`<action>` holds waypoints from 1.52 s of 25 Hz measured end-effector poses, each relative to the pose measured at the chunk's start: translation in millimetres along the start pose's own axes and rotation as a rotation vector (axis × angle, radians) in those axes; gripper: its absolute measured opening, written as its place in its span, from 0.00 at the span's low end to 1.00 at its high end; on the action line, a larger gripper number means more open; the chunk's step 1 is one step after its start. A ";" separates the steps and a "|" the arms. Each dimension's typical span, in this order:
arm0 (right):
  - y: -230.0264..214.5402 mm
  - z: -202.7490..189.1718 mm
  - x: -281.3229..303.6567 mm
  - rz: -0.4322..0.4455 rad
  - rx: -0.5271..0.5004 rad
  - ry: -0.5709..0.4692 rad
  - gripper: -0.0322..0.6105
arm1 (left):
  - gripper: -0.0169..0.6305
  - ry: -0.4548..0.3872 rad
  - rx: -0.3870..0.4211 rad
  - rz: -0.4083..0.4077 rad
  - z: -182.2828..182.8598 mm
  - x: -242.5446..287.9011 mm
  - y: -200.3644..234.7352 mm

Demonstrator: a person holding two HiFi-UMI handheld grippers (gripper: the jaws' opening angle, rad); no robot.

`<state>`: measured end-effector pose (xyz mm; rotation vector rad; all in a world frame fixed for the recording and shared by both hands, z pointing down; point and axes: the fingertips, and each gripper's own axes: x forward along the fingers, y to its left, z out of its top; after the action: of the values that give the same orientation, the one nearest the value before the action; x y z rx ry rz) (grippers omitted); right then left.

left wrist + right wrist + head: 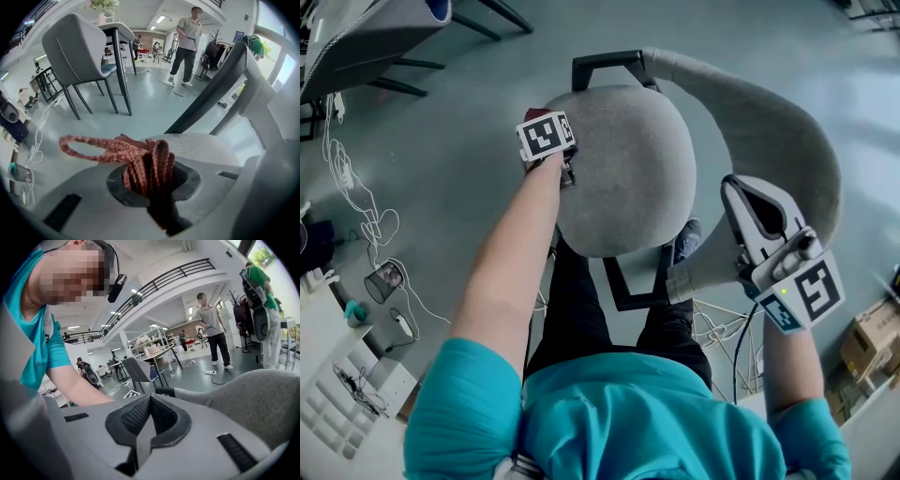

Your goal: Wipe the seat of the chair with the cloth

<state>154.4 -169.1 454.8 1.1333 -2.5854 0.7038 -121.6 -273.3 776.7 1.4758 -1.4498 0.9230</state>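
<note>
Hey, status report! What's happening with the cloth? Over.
Left tool shut on cloth, at seat edge. Right tool shut, empty, by backrest. Nothing blocking seat.

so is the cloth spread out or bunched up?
Bunched: the cloth is gathered in folds in the left gripper, jaws shut on it, one loop sticking out.

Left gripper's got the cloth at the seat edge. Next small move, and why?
Probably press the cloth down and drag the left gripper right across the seat: it's shut on the cloth at the seat's left edge, with the rest of the seat bare. The right gripper is shut, empty, near the backrest.
</note>
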 end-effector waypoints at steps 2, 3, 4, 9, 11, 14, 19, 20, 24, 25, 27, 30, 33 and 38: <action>-1.3 -0.5 -5.0 0.002 0.012 -0.006 0.05 | 0.12 -0.004 0.005 0.007 0.8 1.1 -2.8; -1.4 -0.8 -7.4 0.003 0.020 -0.009 0.05 | 0.12 -0.008 0.005 0.004 2.2 1.5 -5.5; -1.2 -1.1 -9.6 0.004 0.028 -0.013 0.05 | 0.12 -0.013 0.005 -0.004 4.4 1.9 -9.4; 0.2 -4.4 -16.6 0.011 0.039 -0.021 0.05 | 0.12 -0.013 0.031 -0.022 13.7 7.7 -34.4; -1.1 -4.4 -19.7 0.010 0.046 -0.025 0.05 | 0.12 -0.011 0.043 -0.007 13.6 9.4 -39.5; -3.8 -1.1 -23.6 0.009 0.054 -0.038 0.05 | 0.12 -0.008 0.045 -0.017 13.2 10.6 -49.4; -7.4 3.7 -30.6 0.008 0.058 -0.055 0.05 | 0.12 0.003 0.052 -0.046 9.1 14.1 -78.1; -7.9 4.6 -32.3 0.008 0.059 -0.058 0.05 | 0.12 0.004 0.055 -0.050 8.3 14.7 -83.8; -10.0 6.6 -40.5 0.010 0.067 -0.067 0.05 | 0.12 0.019 0.073 -0.076 6.1 16.0 -108.0; -10.4 6.3 -42.3 0.011 0.069 -0.068 0.05 | 0.12 0.023 0.078 -0.081 5.3 16.7 -113.6; -10.1 7.8 -44.7 0.018 0.080 -0.080 0.05 | 0.12 0.030 0.086 -0.090 3.5 18.2 -123.9; -5.2 16.0 -46.7 0.042 0.114 -0.118 0.05 | 0.12 0.039 0.086 -0.105 -0.2 20.2 -140.3; -4.4 11.1 -56.4 0.045 0.115 -0.106 0.05 | 0.12 0.050 0.096 -0.128 -3.4 21.5 -160.7; 1.3 10.7 -71.0 0.064 0.156 -0.117 0.05 | 0.12 0.073 0.120 -0.170 -10.5 25.8 -197.7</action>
<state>201.0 -129.2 417.5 1.1744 -2.7148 0.8931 77.5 -279.4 790.1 1.6090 -1.2145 0.9612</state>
